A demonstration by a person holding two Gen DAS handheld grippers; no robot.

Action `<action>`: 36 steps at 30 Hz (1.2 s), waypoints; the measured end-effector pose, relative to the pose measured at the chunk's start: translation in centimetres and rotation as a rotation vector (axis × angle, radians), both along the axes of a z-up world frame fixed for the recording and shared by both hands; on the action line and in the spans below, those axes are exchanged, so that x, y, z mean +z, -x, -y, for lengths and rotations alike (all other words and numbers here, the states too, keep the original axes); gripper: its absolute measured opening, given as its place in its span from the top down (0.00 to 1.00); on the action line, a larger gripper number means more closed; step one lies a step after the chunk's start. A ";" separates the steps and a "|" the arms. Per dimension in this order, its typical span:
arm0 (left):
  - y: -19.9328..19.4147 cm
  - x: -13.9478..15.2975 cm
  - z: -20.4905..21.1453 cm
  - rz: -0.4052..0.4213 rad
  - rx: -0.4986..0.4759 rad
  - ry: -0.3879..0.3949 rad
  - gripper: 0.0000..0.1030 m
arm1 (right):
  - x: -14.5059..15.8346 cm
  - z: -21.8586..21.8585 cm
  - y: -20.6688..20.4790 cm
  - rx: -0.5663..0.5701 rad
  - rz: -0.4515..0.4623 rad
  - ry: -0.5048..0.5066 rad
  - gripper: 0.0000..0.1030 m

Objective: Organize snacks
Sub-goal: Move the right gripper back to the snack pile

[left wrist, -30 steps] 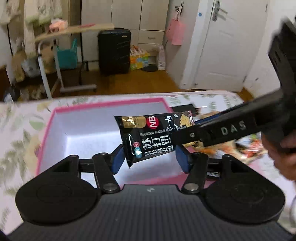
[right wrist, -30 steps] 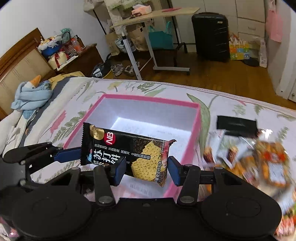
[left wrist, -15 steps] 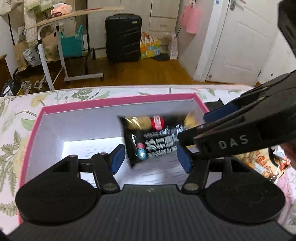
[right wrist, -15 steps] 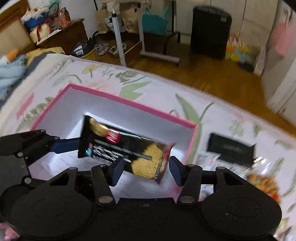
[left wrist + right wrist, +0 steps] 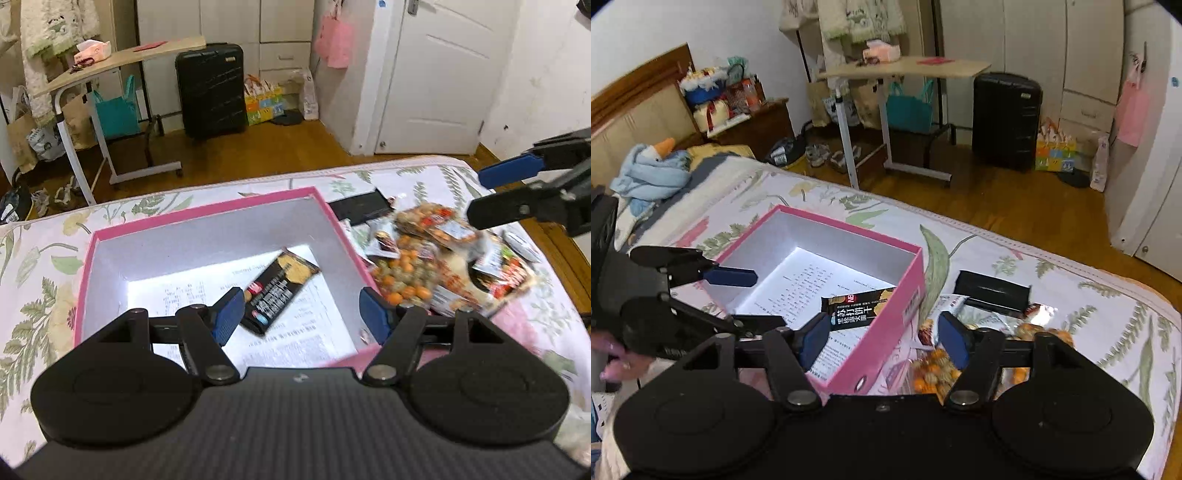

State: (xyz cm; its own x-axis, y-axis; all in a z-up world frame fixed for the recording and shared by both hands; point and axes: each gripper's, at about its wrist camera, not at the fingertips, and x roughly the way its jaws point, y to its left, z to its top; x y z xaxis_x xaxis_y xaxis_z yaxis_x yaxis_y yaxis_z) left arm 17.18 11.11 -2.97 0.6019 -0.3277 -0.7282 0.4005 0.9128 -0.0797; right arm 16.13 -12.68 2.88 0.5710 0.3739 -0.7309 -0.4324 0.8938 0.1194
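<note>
Bedspread scene changed — cracker packet point(image 5: 279, 290) now lies in pink box point(image 5: 207, 216), both grippers opening, empty.

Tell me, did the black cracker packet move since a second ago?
Yes. The black cracker packet was up between the right hand-held gripper's fingers; now it lies down inside the pink box, on the printed paper.

A cracker packet point(image 5: 280, 291) lies in the box point(image 5: 207, 210), snack pile point(image 5: 443, 266) to its right.
</note>
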 end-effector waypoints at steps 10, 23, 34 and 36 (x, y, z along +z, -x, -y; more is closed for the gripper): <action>3.4 4.0 4.7 -0.057 -0.119 0.053 0.34 | 1.3 6.2 1.7 -0.103 -0.165 -0.031 0.28; 2.1 1.5 13.1 -0.129 -0.155 0.065 0.36 | -1.8 11.9 0.0 -0.214 -0.366 0.011 0.29; -1.6 -5.8 18.3 -0.183 0.026 0.066 0.35 | -13.3 16.0 -0.5 -0.387 -0.352 -0.072 0.30; -2.0 -6.9 18.9 -0.173 0.059 0.073 0.35 | -14.4 16.6 -0.2 -0.428 -0.332 -0.075 0.30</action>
State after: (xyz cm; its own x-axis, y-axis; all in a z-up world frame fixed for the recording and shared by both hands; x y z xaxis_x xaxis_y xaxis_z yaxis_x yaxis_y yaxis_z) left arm 19.18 -7.82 -9.89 0.4898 -0.3511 -0.7980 0.3213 0.9236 -0.2091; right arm 16.35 -29.26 -11.52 0.4268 0.2167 -0.8780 0.0404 0.9653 0.2579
